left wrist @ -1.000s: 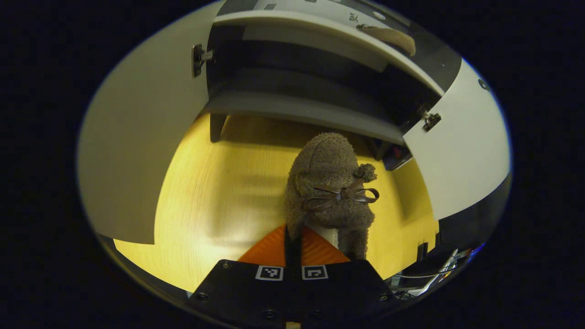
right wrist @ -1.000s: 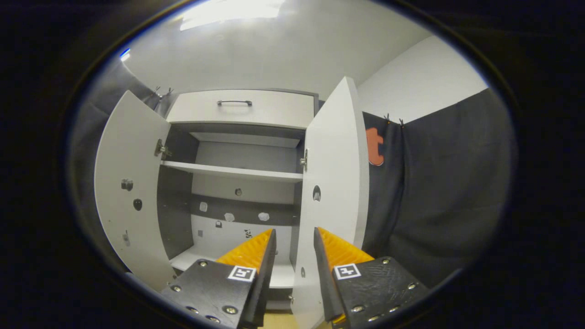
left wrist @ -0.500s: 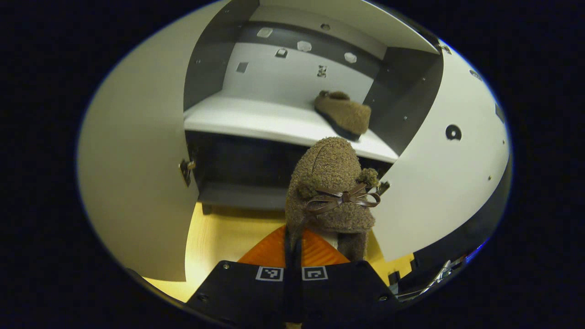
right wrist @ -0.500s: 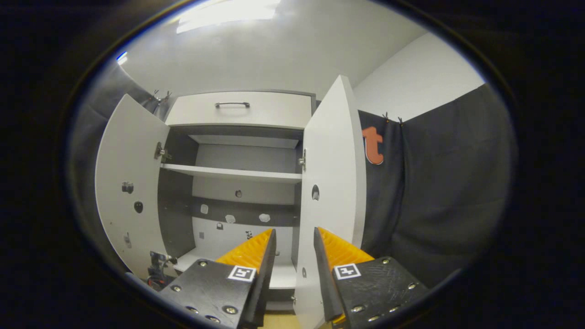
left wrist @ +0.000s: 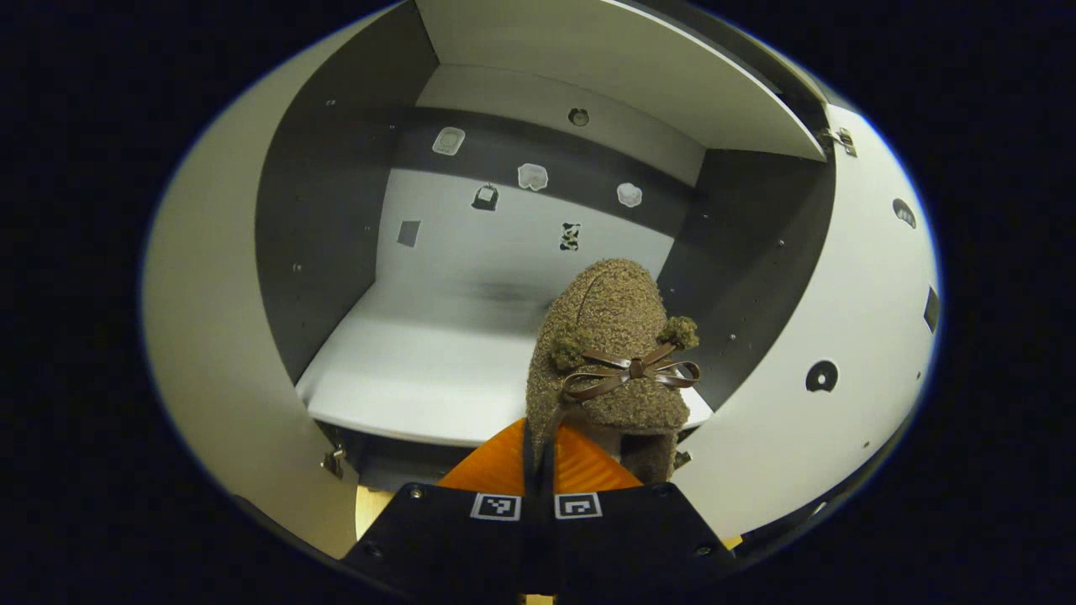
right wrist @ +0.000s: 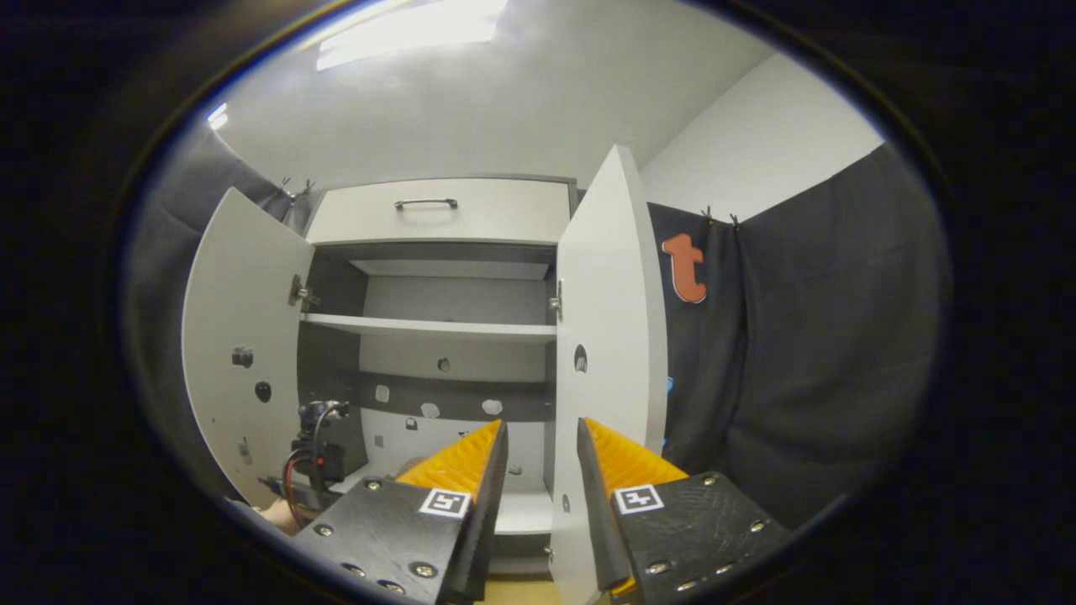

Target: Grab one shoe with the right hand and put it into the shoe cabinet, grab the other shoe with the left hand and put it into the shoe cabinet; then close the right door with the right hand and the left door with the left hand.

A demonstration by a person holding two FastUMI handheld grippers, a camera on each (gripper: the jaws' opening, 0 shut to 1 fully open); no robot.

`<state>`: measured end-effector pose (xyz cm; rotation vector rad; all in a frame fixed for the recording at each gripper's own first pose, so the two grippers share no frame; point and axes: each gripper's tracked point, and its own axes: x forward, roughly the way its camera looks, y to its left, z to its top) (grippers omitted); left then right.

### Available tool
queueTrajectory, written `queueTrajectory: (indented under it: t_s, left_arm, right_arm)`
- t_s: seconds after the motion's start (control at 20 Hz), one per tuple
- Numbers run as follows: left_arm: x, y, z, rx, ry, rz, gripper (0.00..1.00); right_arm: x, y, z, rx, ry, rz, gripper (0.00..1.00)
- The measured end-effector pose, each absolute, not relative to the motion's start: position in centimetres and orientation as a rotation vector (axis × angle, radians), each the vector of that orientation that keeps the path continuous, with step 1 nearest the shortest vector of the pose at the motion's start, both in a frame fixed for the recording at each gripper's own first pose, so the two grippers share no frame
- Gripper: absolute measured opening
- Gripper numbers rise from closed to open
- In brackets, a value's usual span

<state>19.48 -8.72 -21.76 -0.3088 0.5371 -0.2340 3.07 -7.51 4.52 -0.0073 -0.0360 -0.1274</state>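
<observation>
A brown fuzzy shoe [left wrist: 612,353] with a leather bow hangs toe-forward from my left gripper [left wrist: 538,439], which is shut on its heel rim. It hovers at the front of the shoe cabinet's lower white shelf [left wrist: 420,382], between the open left door [left wrist: 210,336] and the open right door [left wrist: 828,395]. In the right gripper view my right gripper [right wrist: 538,454] is open with nothing between its orange fingers [right wrist: 458,460], held back from the cabinet and facing the right door [right wrist: 607,353]. The left gripper [right wrist: 318,449] with its cables shows low by the left door [right wrist: 244,353].
The cabinet has a middle shelf [right wrist: 429,328] and a top drawer with a metal handle [right wrist: 427,203]. Small stickers dot the grey back panel [left wrist: 538,181]. Black cloth [right wrist: 799,353] hangs to the right of the cabinet. The right door's edge stands just ahead of my right gripper.
My left gripper has risen and moved forward with the shoe, up to the lower shelf. The yellow floor and the other shoe on the shelf have passed from sight. The right gripper has barely moved.
</observation>
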Motion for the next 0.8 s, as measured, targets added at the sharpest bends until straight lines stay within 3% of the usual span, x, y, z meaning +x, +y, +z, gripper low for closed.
queueTrajectory:
  t_s: [0.2, 0.45, 0.8]
  left_arm:
    - [23.7, -7.9, -21.6, -0.308, 0.525, -0.195, 0.0]
    - [27.7, -6.7, -22.8, -0.318, 0.556, -0.137, 0.01]
    - [30.6, -5.3, -25.0, -0.297, 0.59, -0.086, 0.01]
  right_arm:
    - [2.8, -7.4, 4.1, -0.027, -0.03, -0.129, 0.44]
    - [2.4, -7.8, 3.6, -0.029, -0.028, -0.127, 0.47]
    - [2.6, -7.8, 3.3, -0.04, -0.023, -0.122, 0.44]
